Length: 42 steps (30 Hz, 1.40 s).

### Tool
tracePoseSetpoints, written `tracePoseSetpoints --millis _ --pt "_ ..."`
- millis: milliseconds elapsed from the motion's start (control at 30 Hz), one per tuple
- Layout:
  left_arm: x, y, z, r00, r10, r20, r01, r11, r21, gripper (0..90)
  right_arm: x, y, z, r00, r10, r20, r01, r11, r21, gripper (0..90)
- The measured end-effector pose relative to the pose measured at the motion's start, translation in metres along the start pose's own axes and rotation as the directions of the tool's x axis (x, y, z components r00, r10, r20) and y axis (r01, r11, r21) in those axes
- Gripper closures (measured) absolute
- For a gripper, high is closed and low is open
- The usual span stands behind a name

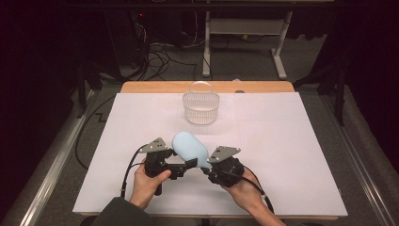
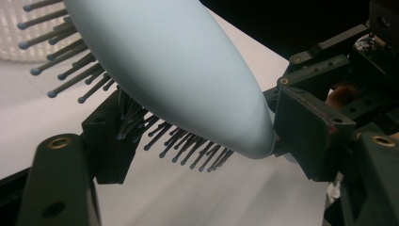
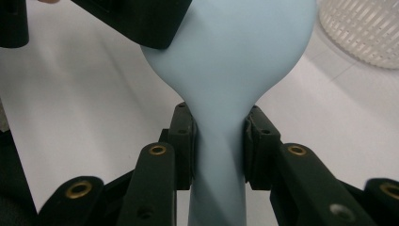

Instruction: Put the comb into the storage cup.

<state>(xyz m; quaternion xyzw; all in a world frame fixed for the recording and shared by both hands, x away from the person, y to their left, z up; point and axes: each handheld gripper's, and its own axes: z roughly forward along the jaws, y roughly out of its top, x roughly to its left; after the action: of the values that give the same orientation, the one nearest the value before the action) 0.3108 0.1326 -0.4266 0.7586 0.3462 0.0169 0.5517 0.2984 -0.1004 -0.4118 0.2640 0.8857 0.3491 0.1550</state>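
Nearest the person, two hands come in over the front edge of the counter (image 1: 282, 141), each holding a tool. The right tool (image 1: 205, 168) is clamped on the handle of a pale blue hairbrush (image 1: 190, 148); in the right gripper view its two black jaws press on either side of the narrow neck of the hairbrush (image 3: 221, 155), just below where it widens into the head. The left tool (image 1: 188, 165) sits just beside it, aimed at the same brush. In the left gripper view its jaws stand partly apart around the head of the hairbrush (image 2: 174, 70): one jaw is pushed in among the grey bristles (image 2: 188, 150) on the underside, the other lies against the smooth back near the taper. Whether both pads truly press on it I cannot tell. The brush is held up off the white surface, between the two tools, its head pointing away from the person.

Farther back, well apart from the brush, a white plastic basket (image 1: 201, 109) with a hoop handle stands upright on the counter.
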Motion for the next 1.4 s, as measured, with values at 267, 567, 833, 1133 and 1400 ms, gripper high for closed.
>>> tracePoseSetpoints --millis 267,567,833,1133,1400 --pt "0.0 0.001 -0.005 0.9993 -0.028 0.025 0.029 0.9987 -0.041 34.6 0.0 0.001 0.0 0.9997 -0.021 0.009 0.021 1.0 -0.001 70.2" --pt "-0.001 0.002 -0.009 0.9975 -0.058 0.04 0.061 0.9949 -0.081 41.2 0.004 0.003 0.002 0.9981 -0.048 0.039 0.048 0.999 0.004 70.3" --pt "0.0 -0.001 -0.005 0.9975 -0.062 0.033 0.065 0.9941 -0.087 36.5 0.008 0.008 0.0 0.9957 -0.071 0.06 0.072 0.997 -0.016 70.4" --pt "0.0 0.0 -0.006 0.9948 -0.076 0.068 0.081 0.9933 -0.082 40.6 0.01 0.01 -0.002 0.9951 -0.078 0.062 0.079 0.997 -0.021 70.5" --pt "0.0 0.002 -0.012 0.9898 -0.096 0.104 0.107 0.9897 -0.096 48.8 0.009 0.012 0.0 0.9959 -0.076 0.049 0.077 0.997 -0.024 70.5"
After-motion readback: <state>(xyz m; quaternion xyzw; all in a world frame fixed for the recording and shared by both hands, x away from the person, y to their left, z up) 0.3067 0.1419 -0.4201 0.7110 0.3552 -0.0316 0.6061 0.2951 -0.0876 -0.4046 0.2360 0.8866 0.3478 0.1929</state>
